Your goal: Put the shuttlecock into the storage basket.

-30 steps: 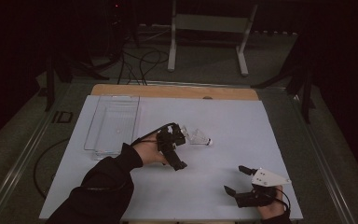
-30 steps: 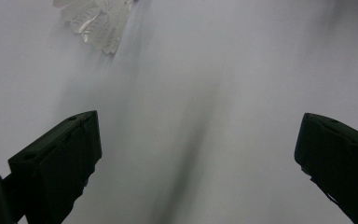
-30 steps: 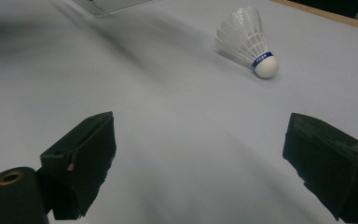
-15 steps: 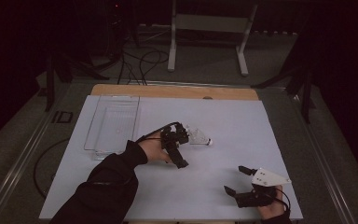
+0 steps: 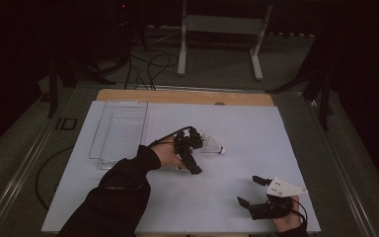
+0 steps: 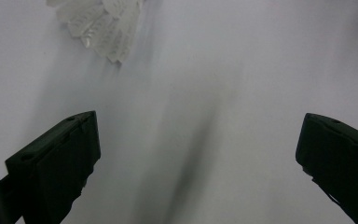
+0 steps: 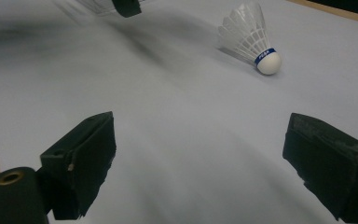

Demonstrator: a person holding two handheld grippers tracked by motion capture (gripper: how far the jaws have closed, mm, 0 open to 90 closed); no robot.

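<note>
Right gripper (image 5: pixel 253 191) is rested near the table's (image 5: pixel 286 138) front edge, jaws spread, nothing held. Farther off, left gripper (image 6: pixel 198 149), jaws spread, is held just beside the shuttlecock (image 7: pixel 251 38), lying mid-table. Feathers could be crushed by a careless pinch.

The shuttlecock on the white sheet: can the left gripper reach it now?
Probably yes. The left gripper is open and right beside the shuttlecock, with bare sheet between its jaws and the feathers.
</note>
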